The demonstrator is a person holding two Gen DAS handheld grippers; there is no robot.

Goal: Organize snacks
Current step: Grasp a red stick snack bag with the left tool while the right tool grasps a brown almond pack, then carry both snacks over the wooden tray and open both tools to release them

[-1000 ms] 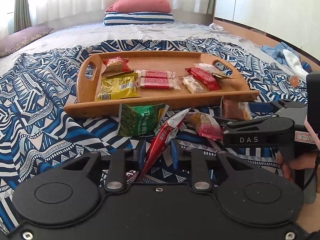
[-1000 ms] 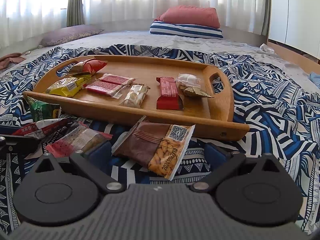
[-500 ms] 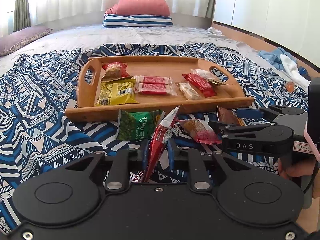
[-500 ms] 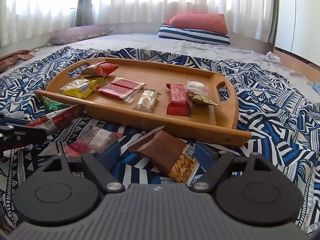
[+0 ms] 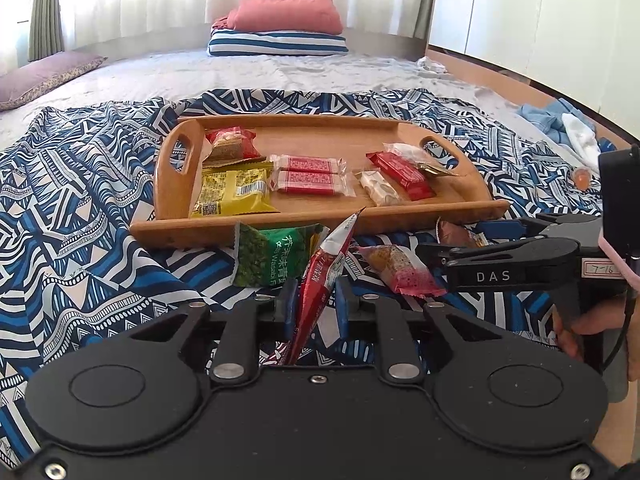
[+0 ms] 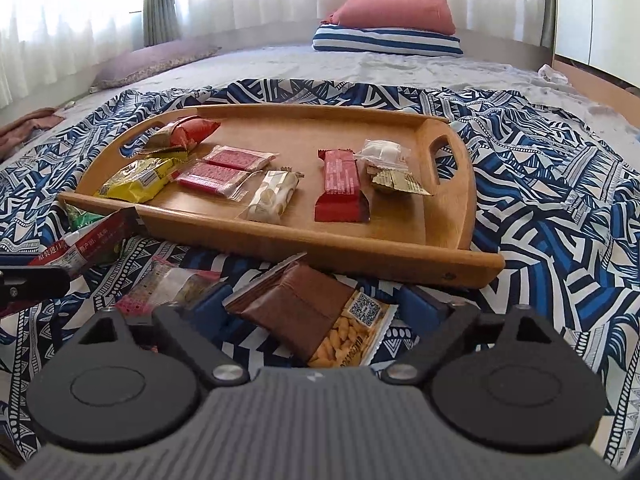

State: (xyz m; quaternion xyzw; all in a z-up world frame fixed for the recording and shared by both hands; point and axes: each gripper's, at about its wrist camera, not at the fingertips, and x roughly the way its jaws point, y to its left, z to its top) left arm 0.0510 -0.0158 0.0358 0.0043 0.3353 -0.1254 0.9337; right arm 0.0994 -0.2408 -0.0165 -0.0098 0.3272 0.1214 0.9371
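Observation:
A wooden tray (image 5: 340, 220) (image 6: 460, 208) lies on a blue patterned blanket and holds several snack packets. My left gripper (image 5: 313, 306) is shut on a long red snack packet (image 5: 326, 268), held up above the blanket in front of the tray; that packet also shows in the right wrist view (image 6: 86, 246). My right gripper (image 6: 316, 308) is open, its fingers either side of a brown peanut packet (image 6: 310, 312) lying on the blanket. A green wasabi pea packet (image 5: 272, 258) and a pink packet (image 5: 400, 270) lie on the blanket by the tray's front edge.
The right gripper's body (image 5: 520, 264) reaches in from the right of the left wrist view. Striped and red pillows (image 5: 280, 32) lie at the bed's far end. A purple pillow (image 6: 156, 62) lies at the left. White cabinets (image 5: 540, 20) stand at the right.
Both grippers have pulled back from the tray and risen. The left one has lifted the red packet more upright. The brown packet now lies between the right fingers.

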